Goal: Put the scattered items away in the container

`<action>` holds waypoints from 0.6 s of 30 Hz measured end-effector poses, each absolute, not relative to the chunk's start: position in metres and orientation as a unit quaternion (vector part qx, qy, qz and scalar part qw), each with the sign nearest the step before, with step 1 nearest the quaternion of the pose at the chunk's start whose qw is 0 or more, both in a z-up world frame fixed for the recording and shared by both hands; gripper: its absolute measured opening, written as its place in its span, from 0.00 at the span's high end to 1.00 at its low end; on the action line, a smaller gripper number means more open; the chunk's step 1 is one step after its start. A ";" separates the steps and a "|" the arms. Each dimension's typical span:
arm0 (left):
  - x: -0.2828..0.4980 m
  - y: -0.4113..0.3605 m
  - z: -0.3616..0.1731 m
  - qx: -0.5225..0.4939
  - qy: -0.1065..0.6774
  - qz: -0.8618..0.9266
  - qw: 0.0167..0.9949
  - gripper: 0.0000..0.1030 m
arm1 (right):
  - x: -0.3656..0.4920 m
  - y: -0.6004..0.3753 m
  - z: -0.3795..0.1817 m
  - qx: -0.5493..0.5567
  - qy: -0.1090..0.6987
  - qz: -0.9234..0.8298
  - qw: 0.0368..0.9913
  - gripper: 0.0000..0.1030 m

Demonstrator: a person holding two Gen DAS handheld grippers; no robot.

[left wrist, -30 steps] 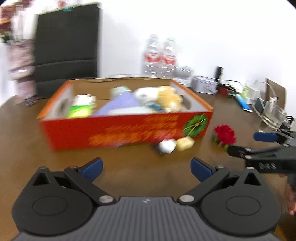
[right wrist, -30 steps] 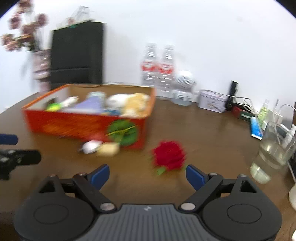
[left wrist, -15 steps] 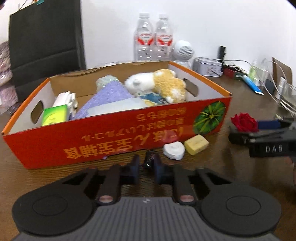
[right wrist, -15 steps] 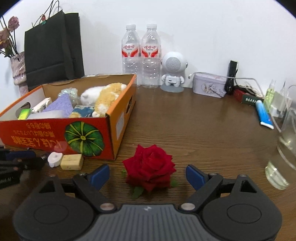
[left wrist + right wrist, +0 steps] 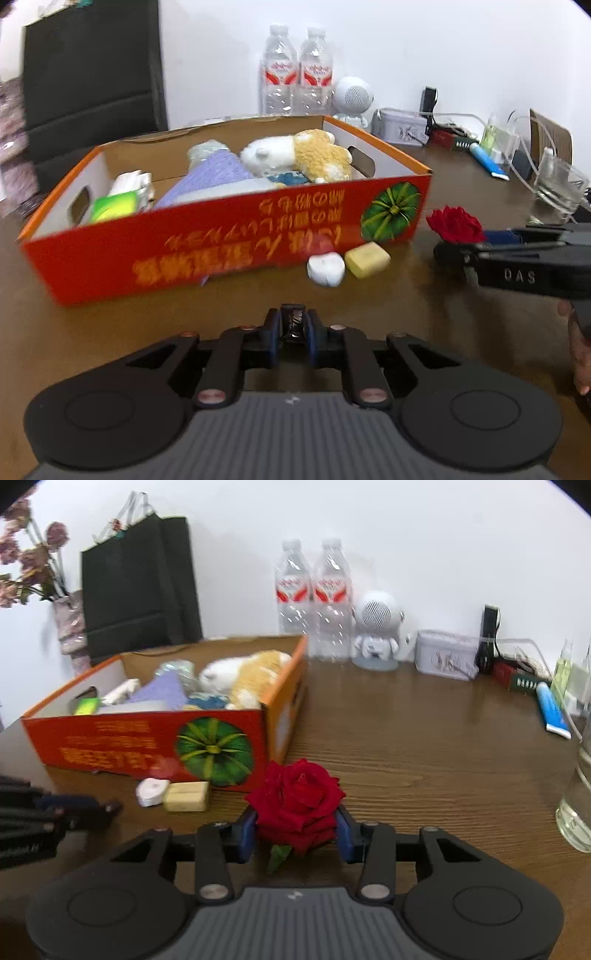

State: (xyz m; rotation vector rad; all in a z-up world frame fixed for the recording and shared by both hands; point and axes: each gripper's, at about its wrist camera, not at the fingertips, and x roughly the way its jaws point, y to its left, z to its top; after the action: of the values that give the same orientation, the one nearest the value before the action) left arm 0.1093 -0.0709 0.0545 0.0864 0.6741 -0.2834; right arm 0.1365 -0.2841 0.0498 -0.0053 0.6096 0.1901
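Observation:
An orange cardboard box point(image 5: 221, 240) point(image 5: 110, 746) holds a plush toy point(image 5: 299, 153), a purple cloth and other items. My left gripper point(image 5: 292, 328) is shut on a small dark wrapped item point(image 5: 292, 321), held in front of the box. My right gripper point(image 5: 295, 829) is shut on a red rose point(image 5: 297, 801) point(image 5: 456, 225) near the box's right corner. A white heart-shaped piece point(image 5: 325, 268) point(image 5: 151, 792) and a yellow block point(image 5: 367, 259) point(image 5: 186, 796) lie on the table against the box front.
Two water bottles point(image 5: 314, 598), a white robot speaker point(image 5: 376, 627), a tin point(image 5: 447, 659), cables and a blue tube point(image 5: 552, 710) line the back. A glass point(image 5: 578, 801) stands at the right. A black bag point(image 5: 136, 587) and a flower vase point(image 5: 68, 627) stand at the back left.
My right gripper has closed on the rose. My left gripper, shut on the dark item, has lifted back from the box a little.

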 end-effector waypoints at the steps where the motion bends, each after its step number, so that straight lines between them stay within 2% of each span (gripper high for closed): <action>1: 0.095 -0.066 0.058 0.036 0.320 -0.131 0.938 0.85 | 0.127 -0.281 0.055 -0.005 0.293 0.095 0.951 0.60; 5: 0.034 -0.043 0.074 -0.003 0.290 -0.117 0.950 0.85 | 0.074 -0.266 0.078 0.023 0.265 0.136 0.954 0.60; 9: 0.033 -0.016 0.119 -0.041 0.260 -0.136 0.955 0.85 | 0.037 -0.244 0.107 0.026 0.239 0.187 0.953 0.60; 12: 0.076 -0.005 0.167 -0.057 0.244 -0.157 0.955 0.85 | 0.055 -0.239 0.152 0.012 0.214 0.182 0.960 0.60; 14: 0.125 -0.007 0.188 -0.079 0.280 -0.185 0.939 0.85 | 0.089 -0.241 0.179 0.003 0.223 0.169 0.960 0.59; 18: 0.228 -0.036 0.185 -0.086 0.372 -0.168 0.909 0.85 | 0.199 -0.242 0.190 -0.001 0.344 0.163 0.925 0.59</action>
State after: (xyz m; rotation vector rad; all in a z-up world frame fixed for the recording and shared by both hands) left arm 0.2278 -0.0363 0.1854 -0.1767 0.7680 -0.3474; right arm 0.1988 -0.2418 0.1902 -0.0021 0.7053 0.3342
